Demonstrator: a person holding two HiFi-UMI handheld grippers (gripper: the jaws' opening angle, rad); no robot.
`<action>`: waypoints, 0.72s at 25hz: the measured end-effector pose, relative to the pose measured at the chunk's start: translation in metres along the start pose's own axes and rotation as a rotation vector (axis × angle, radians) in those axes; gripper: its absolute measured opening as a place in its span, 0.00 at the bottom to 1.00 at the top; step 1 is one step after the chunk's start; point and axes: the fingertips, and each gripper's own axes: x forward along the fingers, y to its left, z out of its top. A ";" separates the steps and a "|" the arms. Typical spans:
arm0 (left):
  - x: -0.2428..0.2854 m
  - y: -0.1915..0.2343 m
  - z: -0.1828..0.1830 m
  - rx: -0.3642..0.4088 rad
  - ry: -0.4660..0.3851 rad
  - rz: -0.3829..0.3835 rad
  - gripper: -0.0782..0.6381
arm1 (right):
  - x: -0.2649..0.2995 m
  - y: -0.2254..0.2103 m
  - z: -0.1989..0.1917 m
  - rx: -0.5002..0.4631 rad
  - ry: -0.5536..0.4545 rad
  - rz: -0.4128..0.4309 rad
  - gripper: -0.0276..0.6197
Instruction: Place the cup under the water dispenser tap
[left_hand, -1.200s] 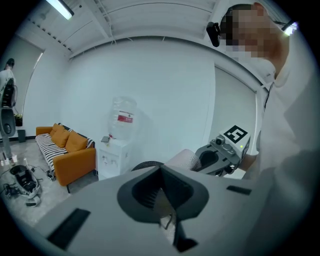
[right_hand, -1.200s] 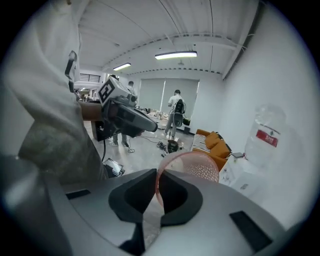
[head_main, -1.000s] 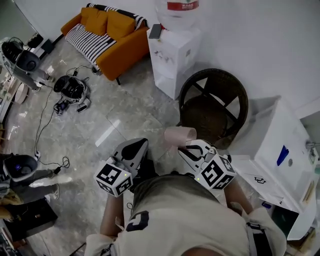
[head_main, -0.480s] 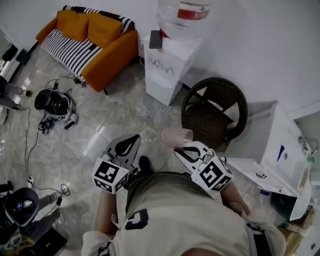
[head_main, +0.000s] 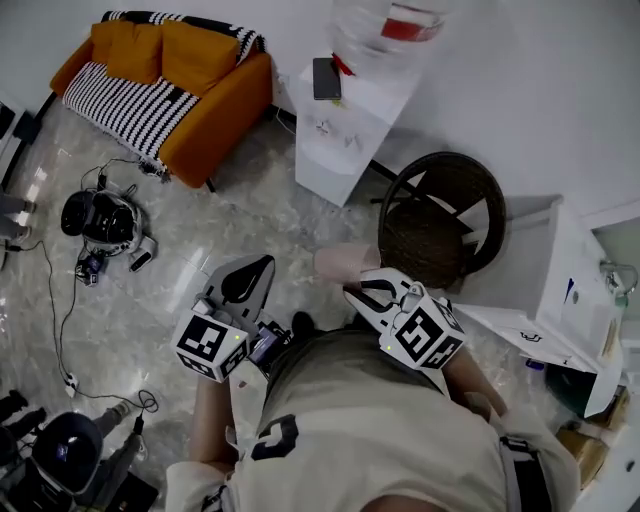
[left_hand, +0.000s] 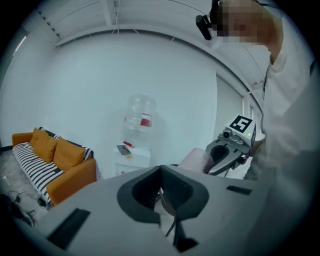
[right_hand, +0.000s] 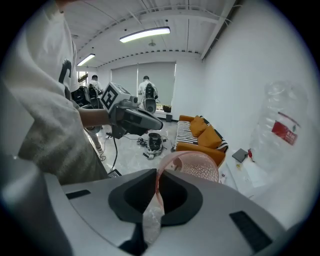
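Far left, against the wall: an orange sofa (head_main: 170, 70), well apart from the work and of no part in it.

Next, low over the tiled floor (head_main: 250, 195) and close to the body: the left tool (head_main: 250, 272). Pressed together, with nothing between the jaws. Idle, by the look of it.

Just right of that, near the middle: the pink cup (head_main: 340, 262), off the ground and tilted rather than upright. Nipped by its thin wall at the rim in the right tool (head_main: 368, 292), whose jaws close on it from behind.

Beyond and above, against the back wall: the white water dispenser (head_main: 340, 130), topped by a clear bottle (head_main: 392, 22), with a dark phone (head_main: 326, 77) lying flat on its top. Well apart from the cup, with bare floor between. Taps too small to pick out on the front face.

Further right: a round wicker chair (head_main: 440, 215), near the walking line and beside the dispenser.

Reads as the carrying step: cup already in the grip, placing not yet begun. Calls next for:
- closing the gap to the dispenser while skirting the chair;
- turning the cup mouth-up;
- bringing it in low on the front face, under a tap;
- setting the base flat before spreading the right tool.

Likely a soft wall, so probably best held with a light pinch to avoid buckling the rim.
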 end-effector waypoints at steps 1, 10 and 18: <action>0.004 0.001 -0.001 0.000 0.006 -0.008 0.19 | 0.004 -0.004 -0.001 -0.002 0.014 -0.001 0.10; 0.064 0.027 0.006 0.024 0.087 -0.026 0.19 | 0.028 -0.060 -0.023 0.002 0.074 0.011 0.10; 0.125 0.082 0.022 0.182 0.247 0.134 0.19 | 0.044 -0.134 -0.044 0.054 0.048 0.095 0.10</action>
